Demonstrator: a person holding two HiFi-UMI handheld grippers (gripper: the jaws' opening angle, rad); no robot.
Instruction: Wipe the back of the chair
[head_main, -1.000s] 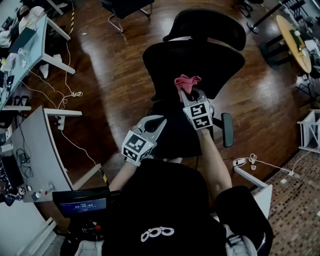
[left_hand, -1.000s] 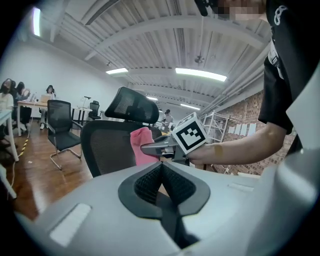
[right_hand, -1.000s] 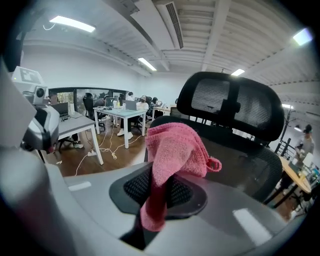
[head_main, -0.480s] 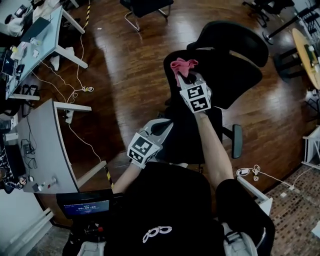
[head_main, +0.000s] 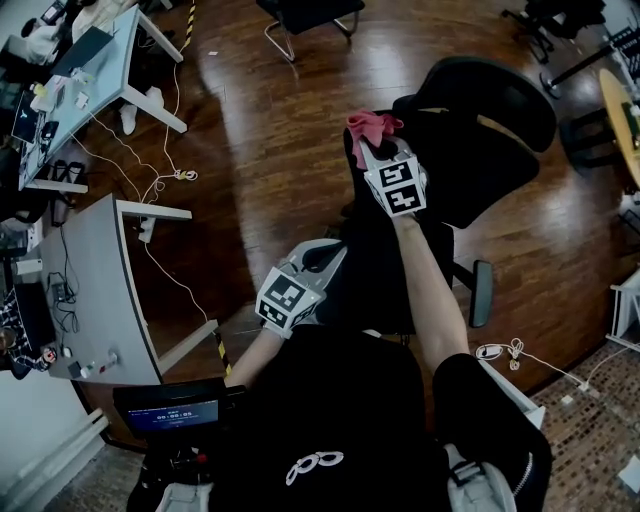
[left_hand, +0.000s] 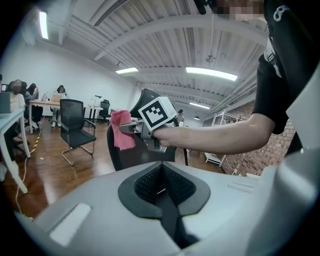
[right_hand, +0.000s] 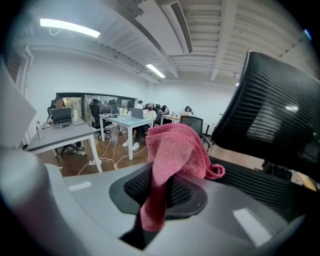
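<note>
One pink cloth (right_hand: 175, 150) in right claw (right_hand: 161, 189)

Pink cloth (right_hand: 172, 152) in right gripper (right_hand: 159, 192)

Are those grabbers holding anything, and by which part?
The right gripper pinches a pink cloth partway along its bunched length; the left gripper holds nothing.

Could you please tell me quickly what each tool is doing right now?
Left tool: closed, nothing between its jaws.
Right tool: closed on the pink cloth.
</note>
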